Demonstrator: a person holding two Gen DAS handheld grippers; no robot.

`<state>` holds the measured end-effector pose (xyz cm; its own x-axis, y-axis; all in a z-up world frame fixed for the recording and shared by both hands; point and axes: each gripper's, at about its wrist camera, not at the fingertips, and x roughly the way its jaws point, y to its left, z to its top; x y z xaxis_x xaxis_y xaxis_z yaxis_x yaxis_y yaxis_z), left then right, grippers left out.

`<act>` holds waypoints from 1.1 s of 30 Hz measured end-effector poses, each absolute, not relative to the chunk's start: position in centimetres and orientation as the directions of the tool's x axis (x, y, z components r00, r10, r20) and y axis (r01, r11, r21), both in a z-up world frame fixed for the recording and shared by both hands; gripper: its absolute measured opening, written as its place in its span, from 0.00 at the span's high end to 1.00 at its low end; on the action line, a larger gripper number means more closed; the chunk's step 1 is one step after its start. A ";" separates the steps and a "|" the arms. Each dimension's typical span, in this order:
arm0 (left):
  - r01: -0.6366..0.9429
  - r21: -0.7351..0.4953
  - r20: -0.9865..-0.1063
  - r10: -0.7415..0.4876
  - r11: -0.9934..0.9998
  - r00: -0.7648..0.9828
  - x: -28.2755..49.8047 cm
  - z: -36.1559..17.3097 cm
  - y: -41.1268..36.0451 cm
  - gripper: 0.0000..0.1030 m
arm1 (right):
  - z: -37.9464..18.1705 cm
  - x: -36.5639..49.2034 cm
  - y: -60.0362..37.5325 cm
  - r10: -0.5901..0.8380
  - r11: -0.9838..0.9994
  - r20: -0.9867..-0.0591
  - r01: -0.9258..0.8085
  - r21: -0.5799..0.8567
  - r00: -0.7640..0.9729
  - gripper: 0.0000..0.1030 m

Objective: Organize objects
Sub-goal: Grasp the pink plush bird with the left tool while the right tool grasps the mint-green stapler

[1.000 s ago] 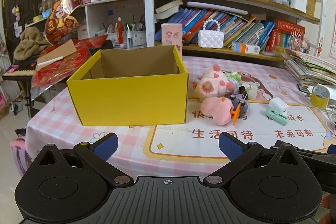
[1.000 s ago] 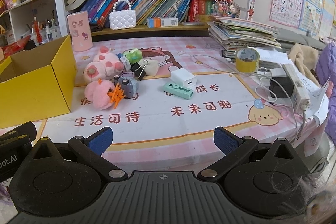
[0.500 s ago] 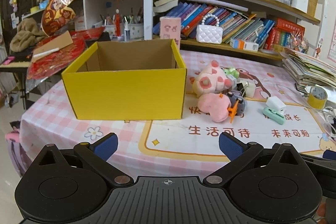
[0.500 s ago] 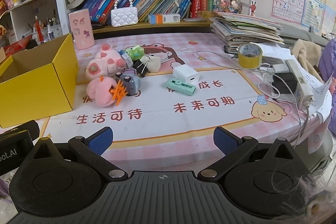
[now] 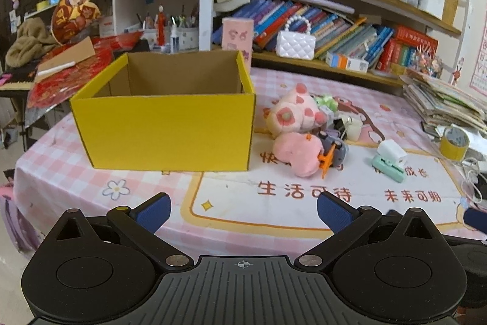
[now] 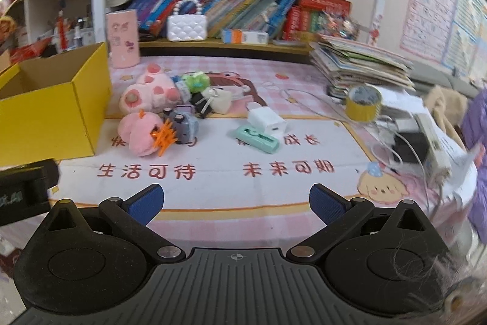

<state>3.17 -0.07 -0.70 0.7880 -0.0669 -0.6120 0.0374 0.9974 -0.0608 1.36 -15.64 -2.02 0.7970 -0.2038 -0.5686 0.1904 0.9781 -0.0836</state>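
Yellow box [image 5: 164,130] sits open-topped on the left half of the table [image 5: 91,172], nothing visible inside from this low angle. Just right of it, a loose pile: 2 pink plush toys [image 6: 146,95], the nearer one [image 6: 138,134] touching an orange comb-like clip [image 6: 164,139] and a small grey toy car [image 6: 184,125]; behind these a green frilly toy [image 6: 194,81] and a black binder clip [image 6: 201,105]. Apart from the pile, toward the right, a white charger [image 6: 266,122] leans against a mint-green case [image 6: 257,139]. Left gripper [image 5: 242,210] hangs at the near table edge, fingers wide apart, holding nothing; right gripper [image 6: 236,203] likewise spread and bare. Judgement: first pick not yet begun. Best start is the near plush, soft and forgiving; take it across the body, clear of the clip, and lift it high over the box wall before letting go. Charger and case are better taken singly, since they touch.
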 end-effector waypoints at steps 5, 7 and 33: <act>0.021 -0.050 -0.638 -0.049 0.999 0.768 4.1 -1.2 -1.3 0.00 | -2.2 2.5 -16.0 -0.169 0.986 -0.577 0.136 -0.101 0.799 0.00; 0.009 -0.050 -0.642 -0.039 0.999 0.765 4.6 -1.3 -1.6 0.00 | -2.5 3.6 -16.7 -0.164 0.986 -0.608 0.134 -0.095 0.777 0.00; -0.039 -0.041 -0.695 -0.001 0.998 0.719 11.8 -2.8 -6.6 0.00 | -5.6 15.1 -25.8 -0.071 0.992 -0.712 0.123 0.021 0.699 0.24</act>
